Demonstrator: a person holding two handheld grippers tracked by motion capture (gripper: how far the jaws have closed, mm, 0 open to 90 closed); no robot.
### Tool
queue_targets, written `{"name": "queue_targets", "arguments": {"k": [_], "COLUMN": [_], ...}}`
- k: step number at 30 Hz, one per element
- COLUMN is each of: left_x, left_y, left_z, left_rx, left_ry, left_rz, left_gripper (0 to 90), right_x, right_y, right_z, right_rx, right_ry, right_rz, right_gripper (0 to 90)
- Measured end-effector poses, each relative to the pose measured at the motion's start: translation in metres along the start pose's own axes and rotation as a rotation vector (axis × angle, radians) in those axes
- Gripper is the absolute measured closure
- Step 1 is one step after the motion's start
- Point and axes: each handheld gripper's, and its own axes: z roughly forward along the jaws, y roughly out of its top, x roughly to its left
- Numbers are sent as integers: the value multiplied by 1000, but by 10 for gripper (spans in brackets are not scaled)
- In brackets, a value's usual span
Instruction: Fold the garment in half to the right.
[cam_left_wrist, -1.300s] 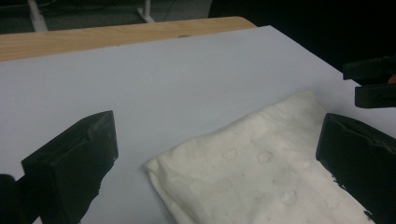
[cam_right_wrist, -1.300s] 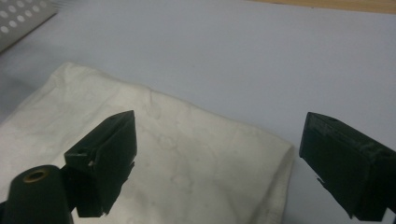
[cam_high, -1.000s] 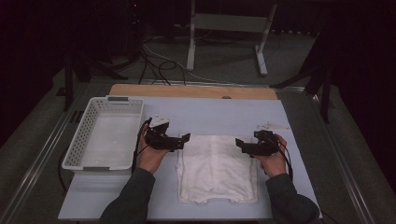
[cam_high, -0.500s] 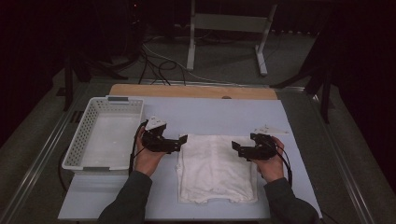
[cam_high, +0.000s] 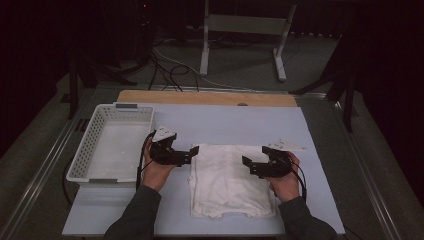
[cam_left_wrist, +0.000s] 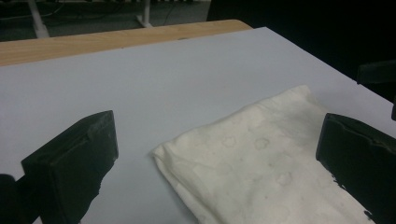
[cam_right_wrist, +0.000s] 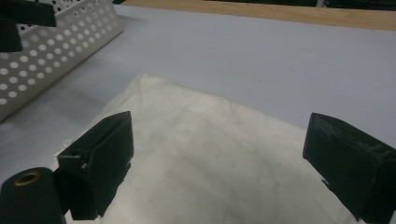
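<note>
Folded white cotton cloth (cam_high: 231, 180) lies flat on the pale blue desk (cam_high: 230, 125), its long axis running toward the person. Between both tools it sits: the left hand-held gripper (cam_high: 193, 150) gapes beside its far-left corner, the right hand-held gripper (cam_high: 247, 165) gapes over its right edge, about equally near.

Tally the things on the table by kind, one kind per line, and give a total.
Folded white cloth: 1
White perforated basket: 1
Black grippers, both open: 2, left gripper and right gripper
Total: 4
</note>
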Motion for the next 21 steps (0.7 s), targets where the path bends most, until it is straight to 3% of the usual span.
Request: {"name": "queue_targets", "arguments": {"k": [7, 21], "left_x": [-2, -7], "left_y": [0, -2], "left_z": [-2, -3], "left_rx": [-4, 5], "left_ry": [2, -7], "left_rz": [6, 24], "left_gripper": [2, 2], "right_x": [12, 19], "right_y": [-3, -11], "right_z": [-1, -2], "right_rx": [-9, -13], "right_ry": [16, 33], "right_rz": [-20, -40], "right_gripper": [89, 89]}}
